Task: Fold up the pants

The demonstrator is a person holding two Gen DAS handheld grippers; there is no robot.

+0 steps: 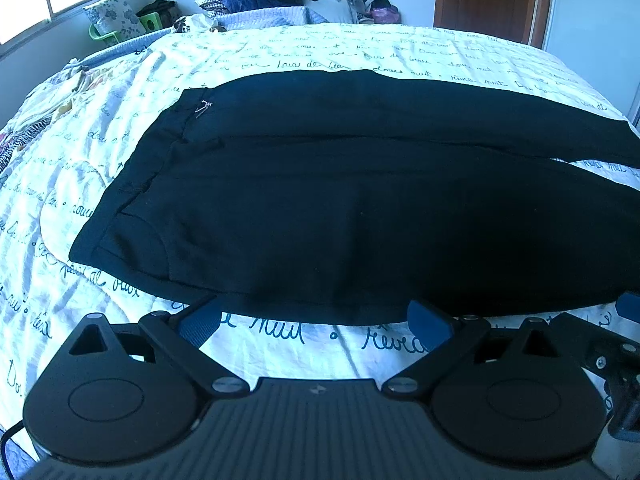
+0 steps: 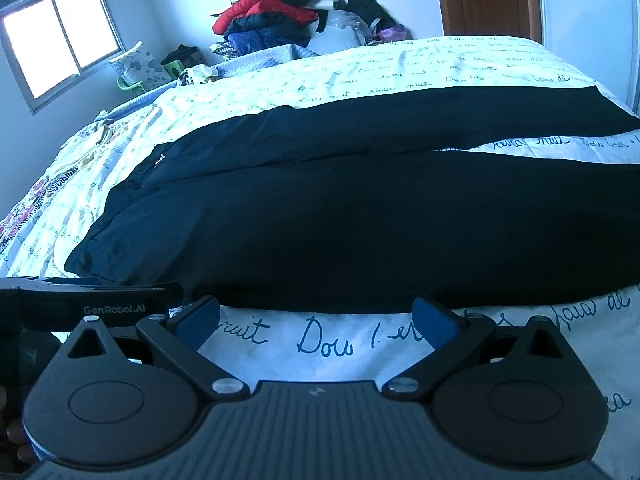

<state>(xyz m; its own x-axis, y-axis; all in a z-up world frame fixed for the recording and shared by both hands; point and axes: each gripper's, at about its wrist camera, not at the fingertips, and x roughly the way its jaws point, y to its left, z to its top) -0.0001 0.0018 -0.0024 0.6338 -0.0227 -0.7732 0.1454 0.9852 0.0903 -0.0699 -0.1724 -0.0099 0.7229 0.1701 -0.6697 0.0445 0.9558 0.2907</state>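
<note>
The bed [image 1: 400, 52] fills both views, covered with a white sheet printed with blue handwriting, and it serves as the flat surface for folding. On it the black pants [image 1: 340, 200] lie spread out flat, the waistband to the left and the two legs running to the right, where they part a little and show sheet between them. I think they are laid open this way so that one leg can be folded over the other. Their near edge lies just in front of both tools. Behind the bed a pile of clothes [image 2: 280, 12] rests against the wall, well apart from the work.

The left hand-held gripper [image 1: 316, 320] is held low over the sheet, pointing at the near edge of the pants close to the waist side. Its jaws stand wide apart and hold nothing. The right hand-held gripper [image 2: 316, 320] is posed the same way beside it, low and level, jaws spread and empty. Probably both are prepared to take this near edge.
</note>
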